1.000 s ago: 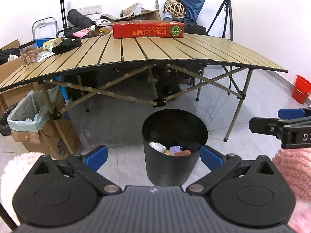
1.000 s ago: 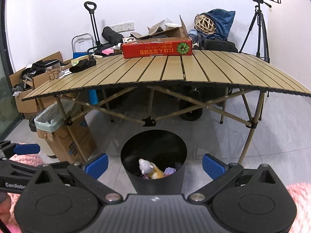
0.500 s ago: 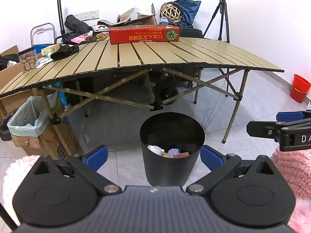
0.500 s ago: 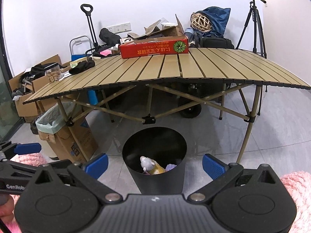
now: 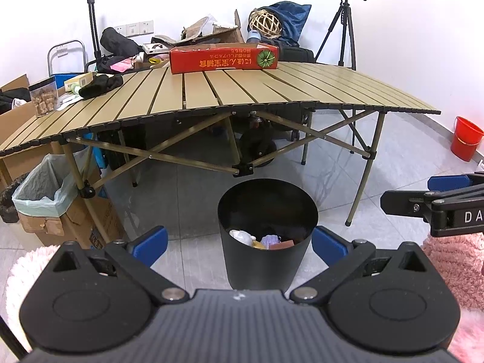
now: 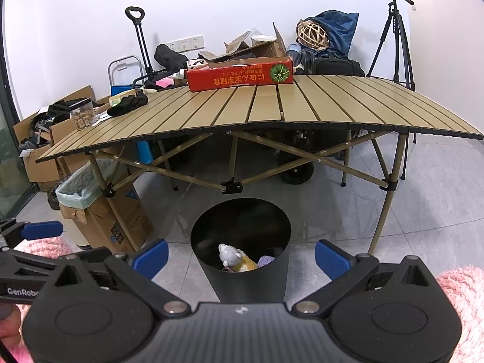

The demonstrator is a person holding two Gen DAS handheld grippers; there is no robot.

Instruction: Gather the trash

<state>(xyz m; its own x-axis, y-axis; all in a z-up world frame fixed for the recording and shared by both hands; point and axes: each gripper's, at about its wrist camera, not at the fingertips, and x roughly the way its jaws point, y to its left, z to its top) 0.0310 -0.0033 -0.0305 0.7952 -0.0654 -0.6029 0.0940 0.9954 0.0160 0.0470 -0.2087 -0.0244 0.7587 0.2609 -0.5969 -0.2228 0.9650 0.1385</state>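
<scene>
A round black trash bin (image 5: 268, 236) stands on the grey tiled floor (image 5: 193, 205), just in front of the near edge of the slatted tan desk (image 5: 248, 90). Its walls are plain and matte, with no label to read. Inside lie a few pieces of trash (image 6: 239, 260): a white-grey crumpled lump, something yellow, a pale purple scrap and a reddish-brown piece.

The left gripper (image 5: 239, 242) hangs in front of the bin, its blue-padded fingers (image 5: 149, 242) spread wide to either side of it and holding nothing. The right gripper (image 6: 240, 255) is likewise before the bin, fingers (image 6: 331, 258) wide apart and empty. Its body reads "DA" in the left view; the left one's reads "GenRobo" in the right view, both cut off.

On the far side of the desk from the bin lies a long red carton (image 5: 224, 59) printed with upside-down yellow characters and a green round emblem. Left of the bin stands a cardboard box (image 5: 54, 208) lined with a pale green bag.
</scene>
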